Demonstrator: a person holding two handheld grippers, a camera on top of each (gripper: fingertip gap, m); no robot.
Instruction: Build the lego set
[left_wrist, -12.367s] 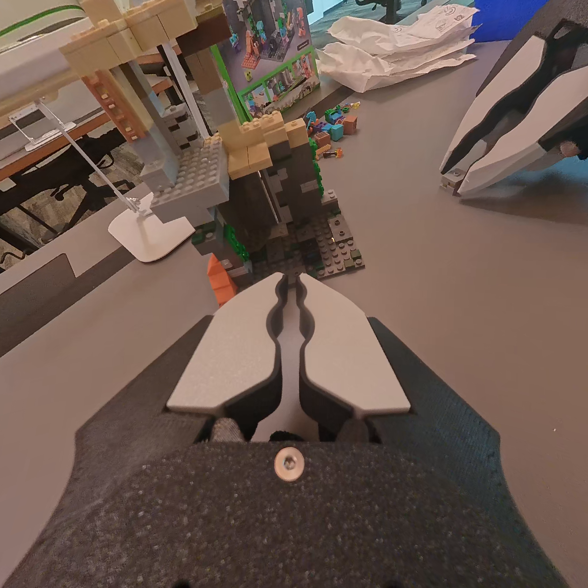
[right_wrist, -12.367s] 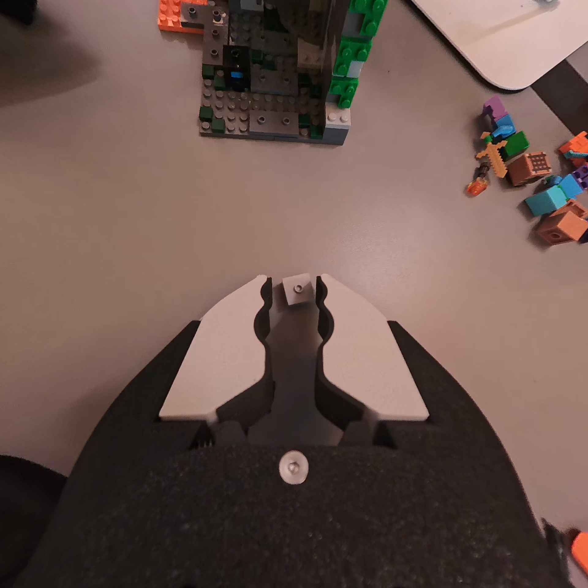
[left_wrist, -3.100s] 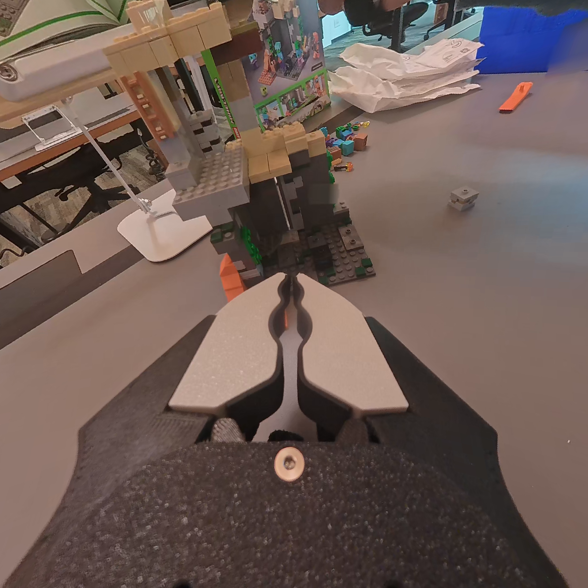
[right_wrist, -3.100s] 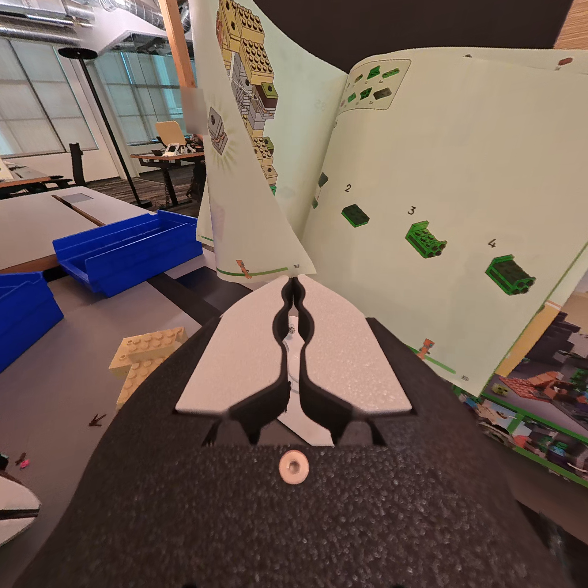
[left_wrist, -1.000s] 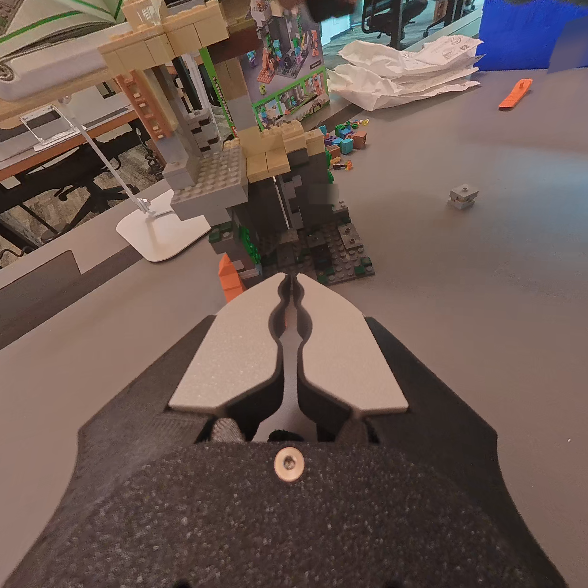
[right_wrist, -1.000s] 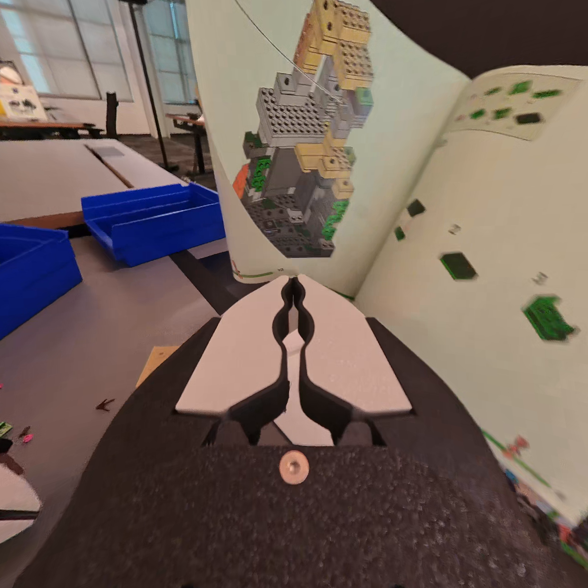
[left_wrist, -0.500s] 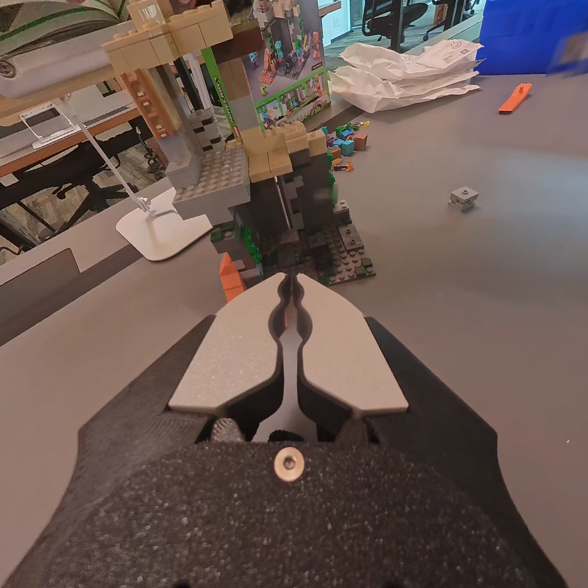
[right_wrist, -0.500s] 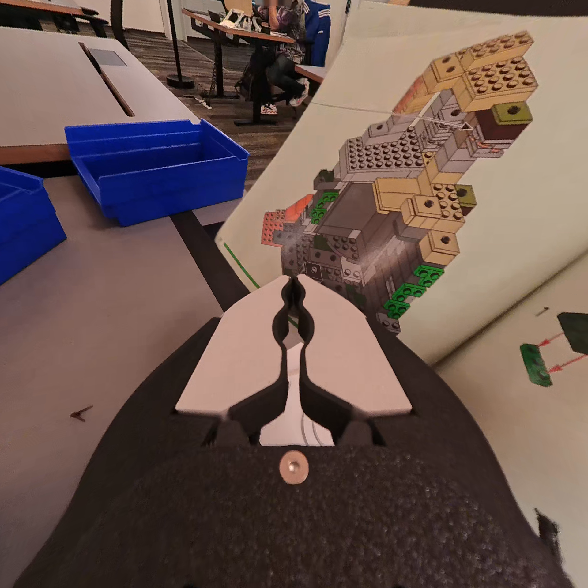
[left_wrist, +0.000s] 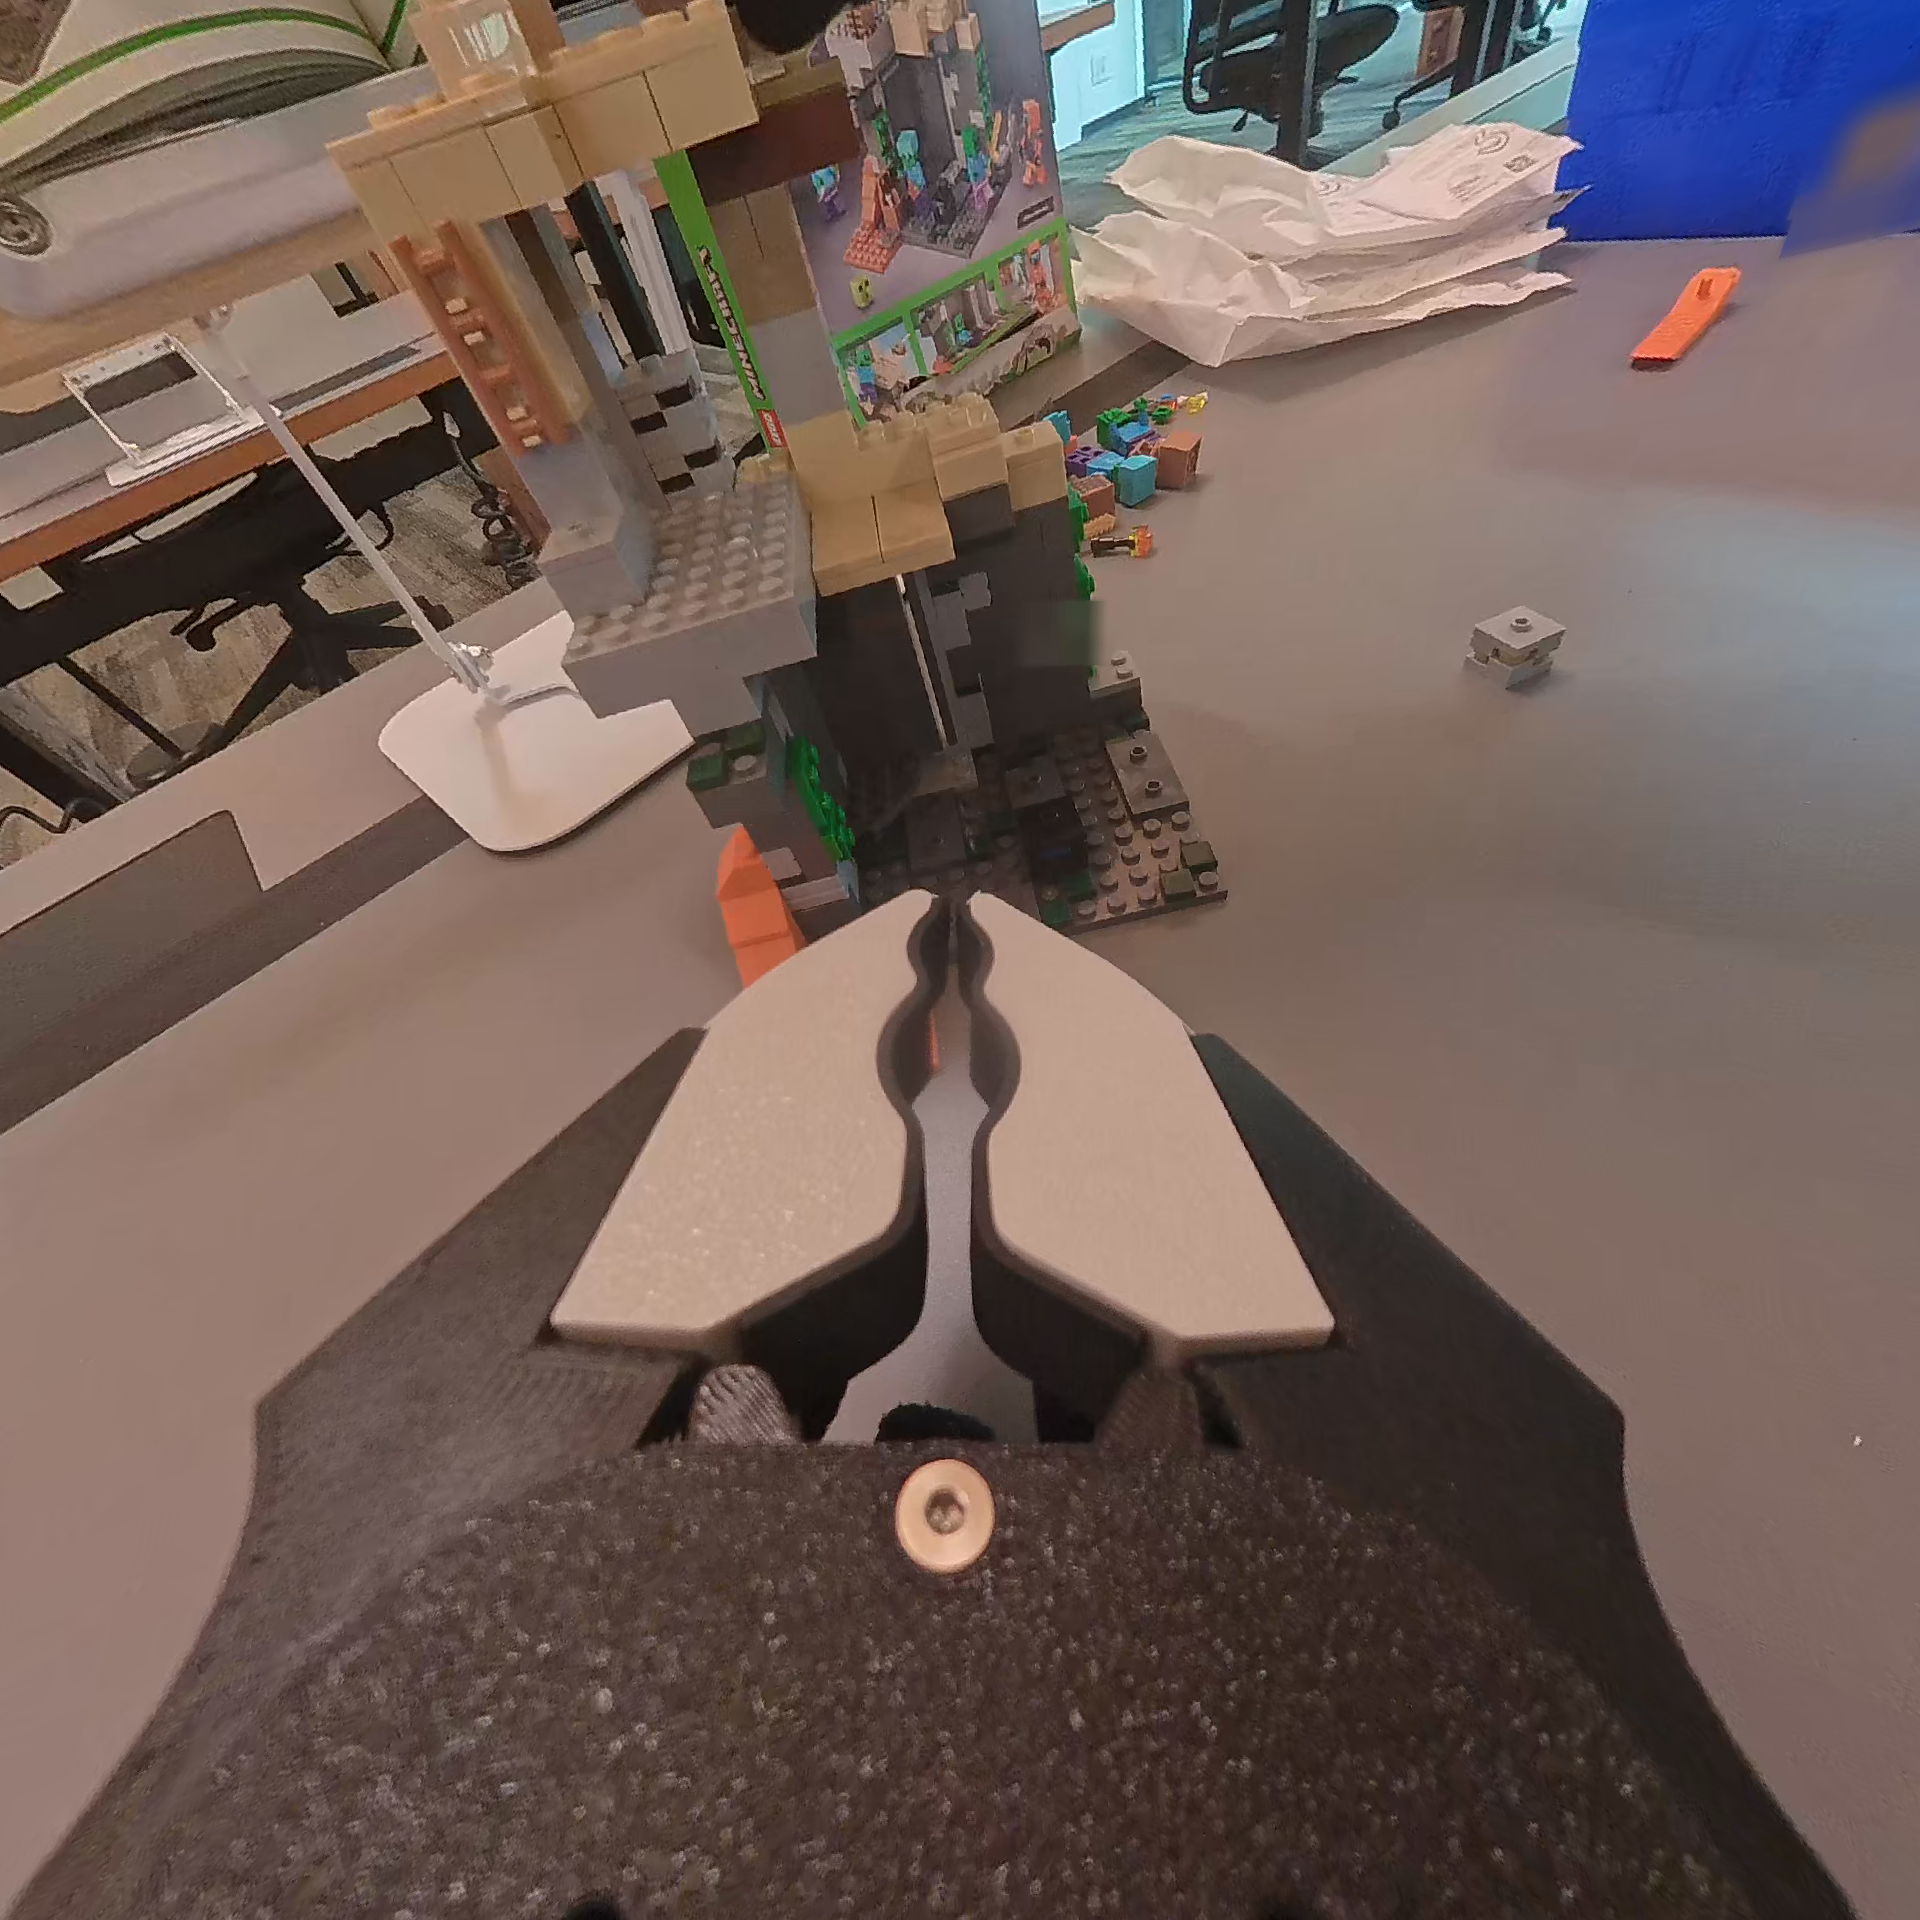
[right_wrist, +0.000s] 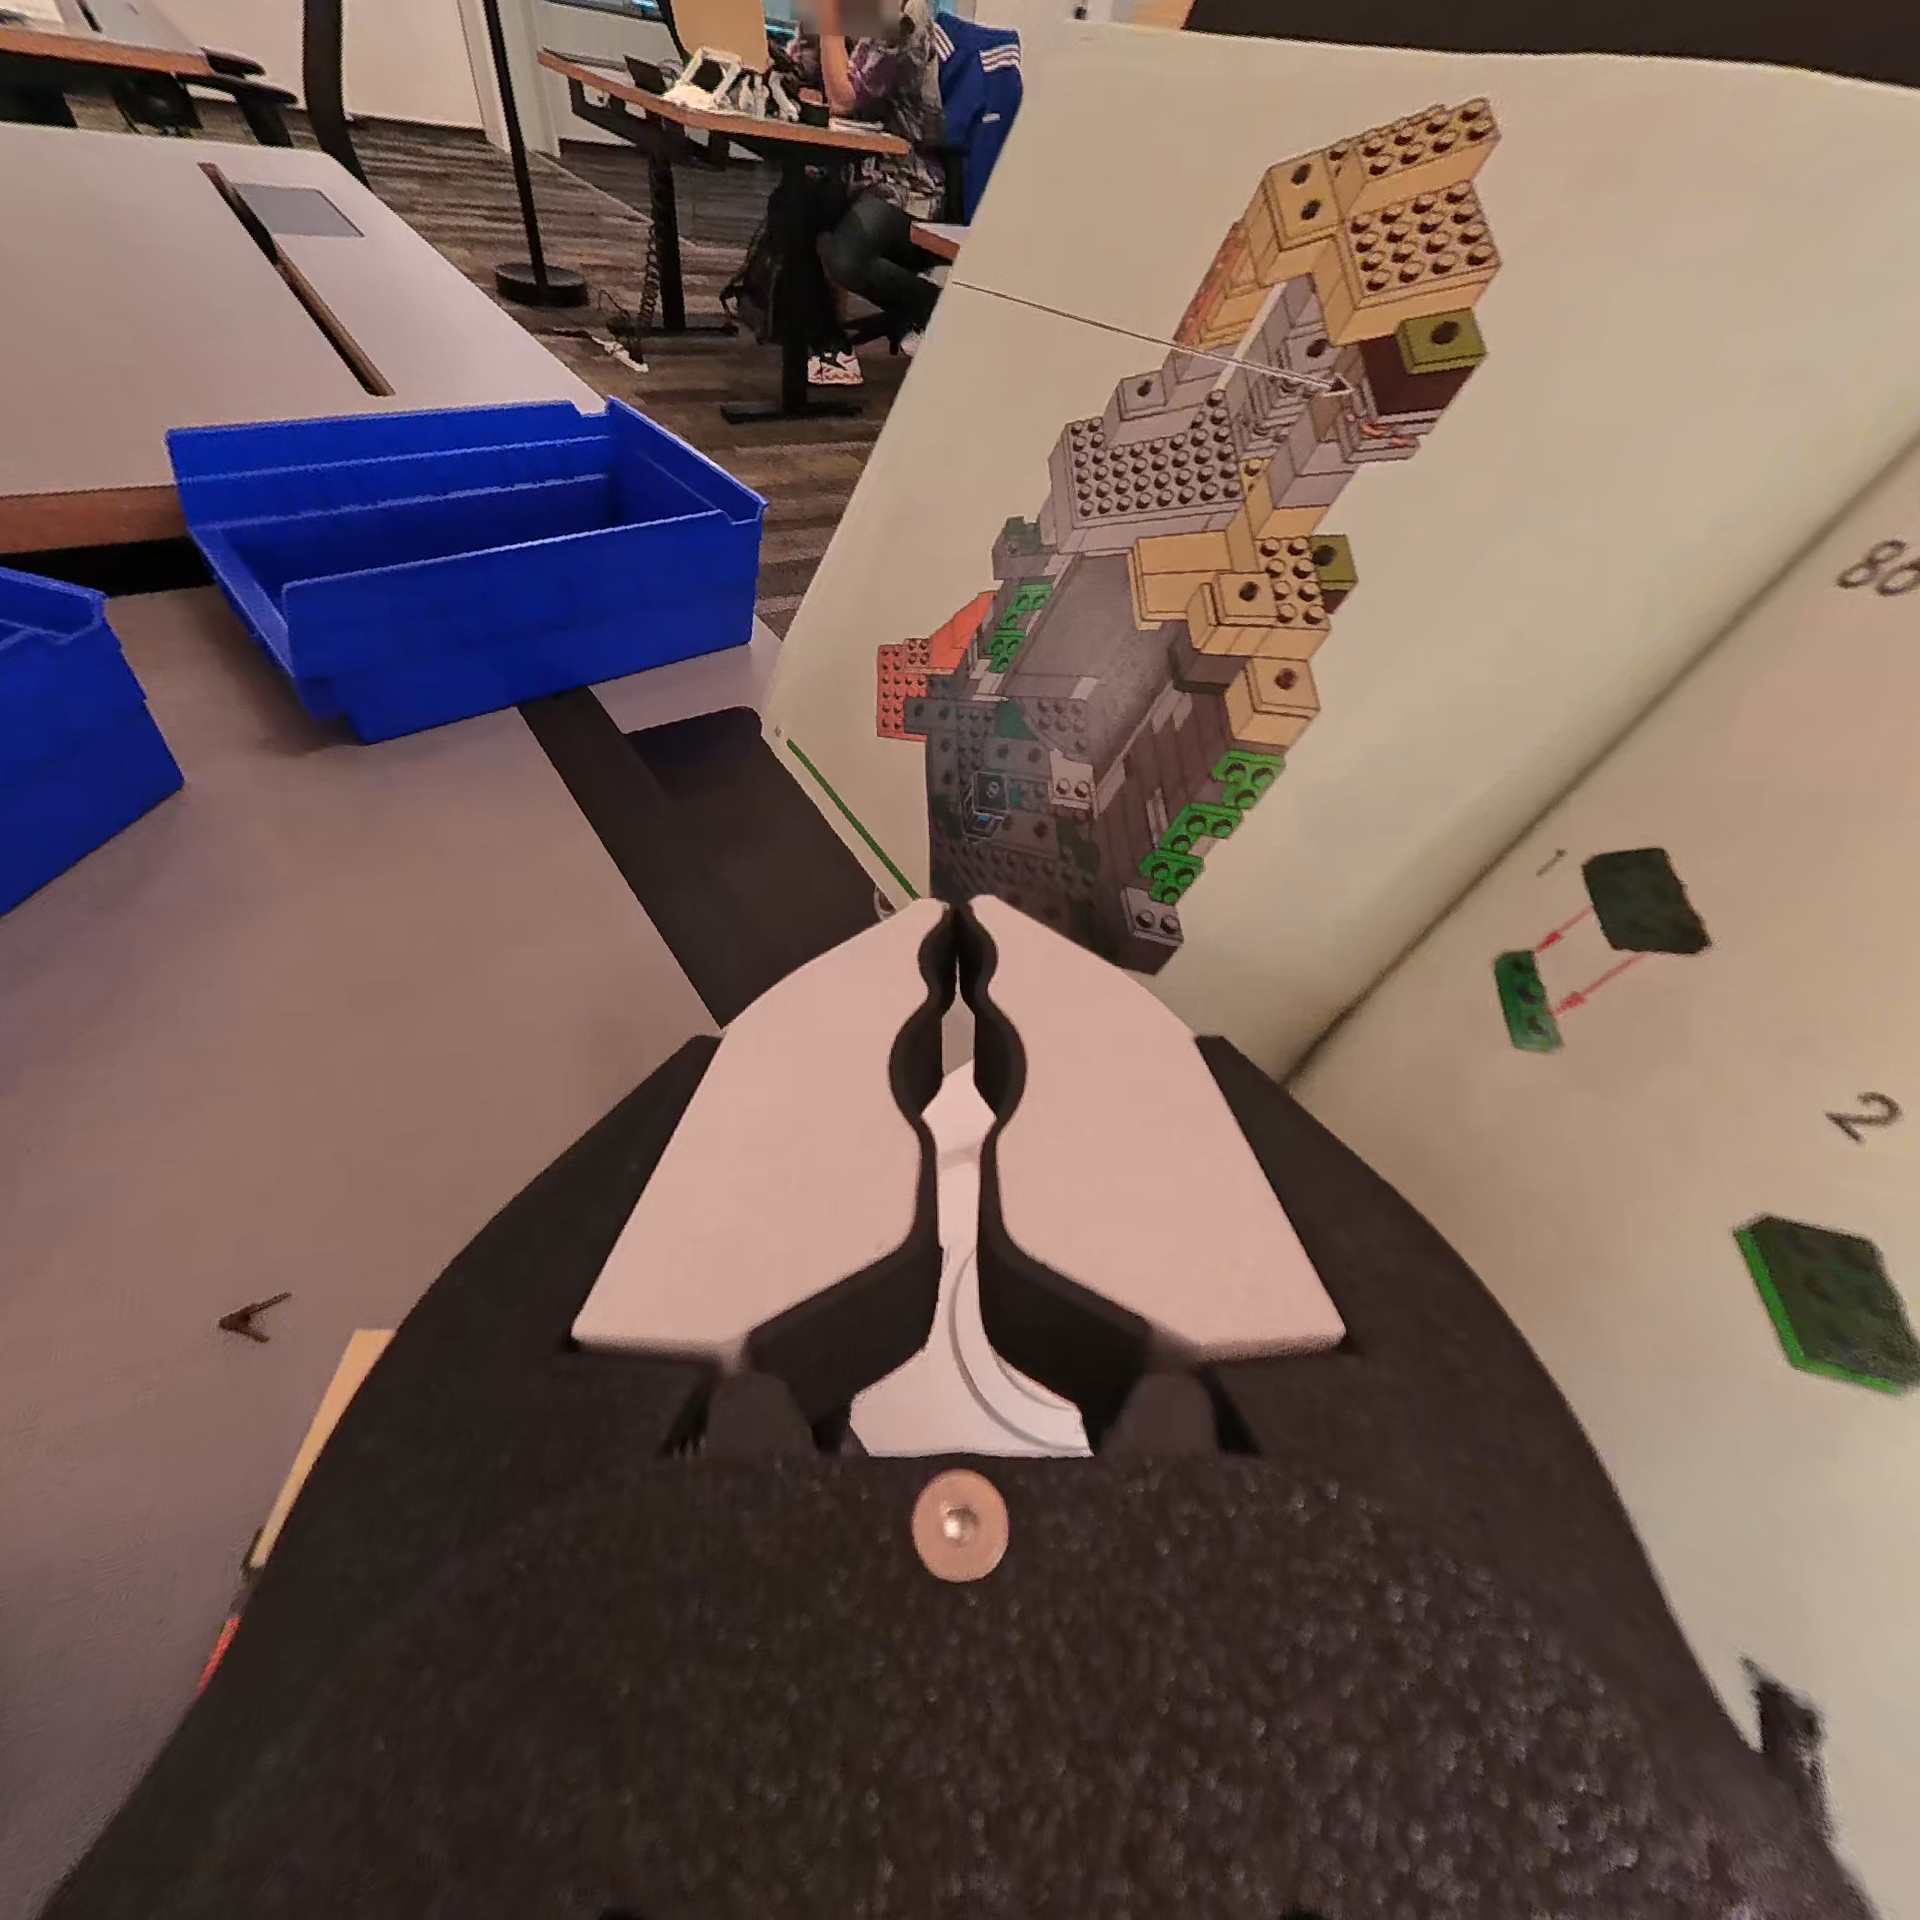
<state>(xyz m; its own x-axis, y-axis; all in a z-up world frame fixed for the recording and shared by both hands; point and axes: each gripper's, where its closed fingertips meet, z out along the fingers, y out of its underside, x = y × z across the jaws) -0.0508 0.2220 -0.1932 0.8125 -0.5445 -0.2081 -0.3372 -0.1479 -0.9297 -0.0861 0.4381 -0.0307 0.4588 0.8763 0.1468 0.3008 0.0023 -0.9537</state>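
Note:
The partly built lego tower (left_wrist: 894, 623), grey, tan and green on a dark baseplate, stands just beyond my left gripper (left_wrist: 954, 906), which is shut and empty low over the table. A small grey lego piece (left_wrist: 1517, 646) lies alone to the right. Loose coloured bricks (left_wrist: 1132, 468) lie behind the tower. In the right wrist view my right gripper (right_wrist: 956, 914) is shut with its tips at the lower edge of a turned page (right_wrist: 1143, 499) of the open instruction booklet, which shows the tower. The facing page (right_wrist: 1662, 1143) shows green parts.
The set's box (left_wrist: 935, 208), white paper bags (left_wrist: 1330, 239) and an orange brick separator (left_wrist: 1683, 317) lie at the back. A white stand base (left_wrist: 530, 748) sits left of the tower. Blue bins (right_wrist: 468, 561) stand left of the booklet. A person sits at a far desk. One gripper's finger ends stand about 25 cm off the other's.
My right gripper has let go of the small grey piece, risen to the booklet and swung a page over to the left. My left gripper has stayed shut and nearly still.

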